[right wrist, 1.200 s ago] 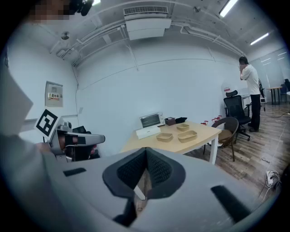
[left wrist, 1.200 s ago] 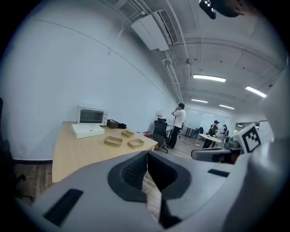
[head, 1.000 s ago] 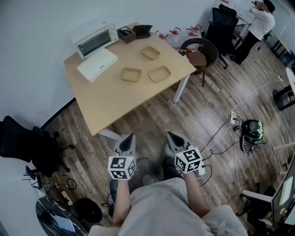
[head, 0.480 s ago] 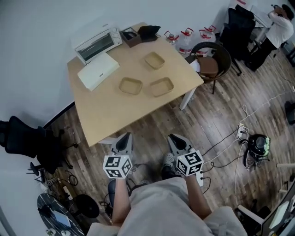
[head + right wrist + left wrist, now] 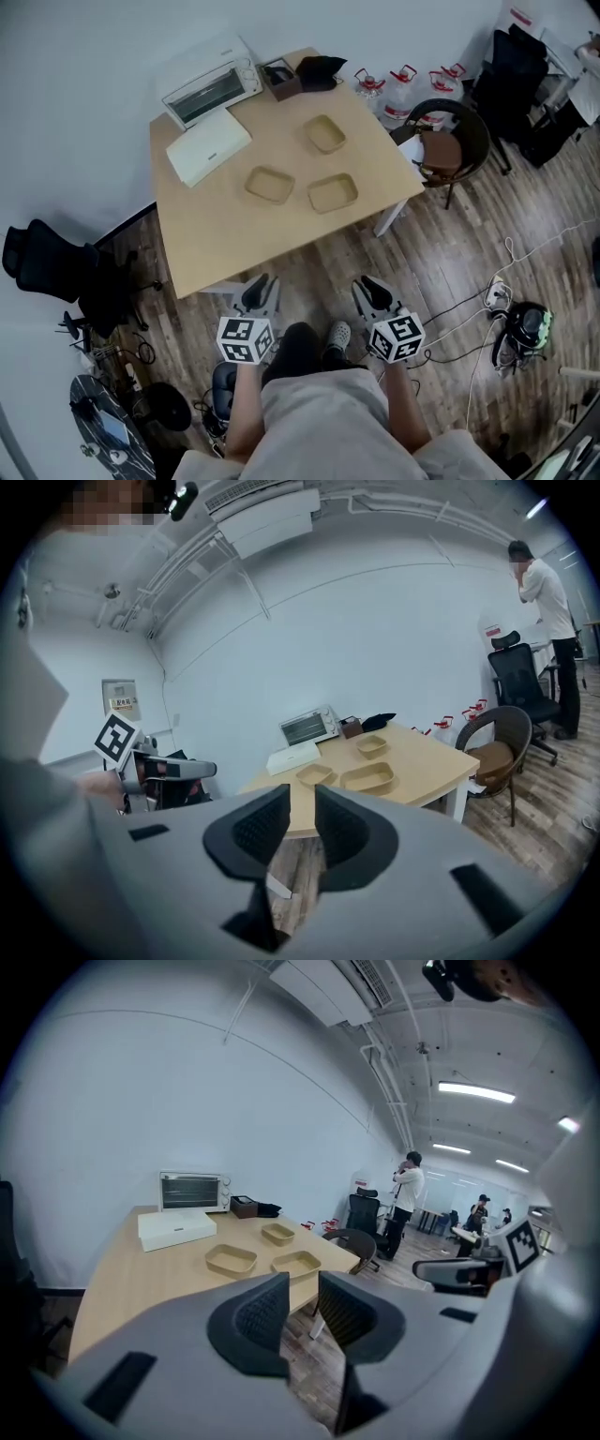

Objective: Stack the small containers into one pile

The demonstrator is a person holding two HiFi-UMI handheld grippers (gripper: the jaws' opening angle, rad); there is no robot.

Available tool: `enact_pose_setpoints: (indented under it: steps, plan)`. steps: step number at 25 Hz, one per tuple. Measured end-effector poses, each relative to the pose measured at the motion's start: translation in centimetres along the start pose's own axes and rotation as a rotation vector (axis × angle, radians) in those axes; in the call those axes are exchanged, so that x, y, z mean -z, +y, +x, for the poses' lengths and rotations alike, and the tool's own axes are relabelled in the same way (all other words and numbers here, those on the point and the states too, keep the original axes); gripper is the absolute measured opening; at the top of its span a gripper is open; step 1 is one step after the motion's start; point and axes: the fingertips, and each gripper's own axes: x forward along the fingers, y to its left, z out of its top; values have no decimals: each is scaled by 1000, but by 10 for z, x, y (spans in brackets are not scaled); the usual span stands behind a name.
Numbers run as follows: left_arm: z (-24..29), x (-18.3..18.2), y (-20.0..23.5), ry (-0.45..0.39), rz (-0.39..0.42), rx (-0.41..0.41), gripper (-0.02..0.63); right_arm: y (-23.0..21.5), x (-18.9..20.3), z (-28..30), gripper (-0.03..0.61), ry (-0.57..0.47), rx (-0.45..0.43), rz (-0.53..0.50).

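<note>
On the surface (image 5: pixel 220 234), three small containers sit apart. None is inside another yet. The middle container (image 5: pixel 270 184) is close to the middle of the surface. The corner container (image 5: pixel 333 193) sits just beside it, closer to the near right corner. The back container (image 5: pixel 327 133) is farther off, near the right edge. A toaster oven (image 5: pixel 208 82) and a white box (image 5: pixel 208 148) sit by the far left corner, away from the containers.

Both grippers are held low over the wood floor (image 5: pixel 469 244), close to the person's body and well apart from the surface. The left gripper (image 5: pixel 256 292) has its jaws a little apart, with nothing between them. The right gripper (image 5: pixel 375 292) has its jaws opening, and nothing is between them either.

I think the job is only at its very start, and the step in hand is getting to the surface. No container is touched yet.

The next move calls for stepping up to the near edge and reaching out. The corner container looks like the easiest one for the right gripper to reach. It would need a pinch on the thin rim and a lift straight up. Then it has to be lowered flat into the middle container so the two fit together.
</note>
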Motion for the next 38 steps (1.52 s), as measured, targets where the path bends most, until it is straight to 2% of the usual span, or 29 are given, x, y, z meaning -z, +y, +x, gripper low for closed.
enact_pose_setpoints:
  steps: [9,18,20,23,29,33,38]
  plan:
    - [37,3,12,51,27,-29,98,-16,6,16,132,54,-70,-5]
    - [83,-11,72,62,5,-64,98,-27,-15,71,143,93,-114,-76]
    - [98,-19,85,60,26,-55,97,-32,-21,87,144,107,-119,-90]
    - [121,-33,111,67,147,-50,91,-41,-32,119,144,124,-123,-104]
    - [174,-43,164,145,355,1,91,-63,-44,184,149,172,-116,-105]
    - [214,-29,184,244,563,99,84,-80,-47,219,153,206,-96,-91]
    - [254,-2,196,386,836,273,84,-90,-51,247,153,221,-81,-53]
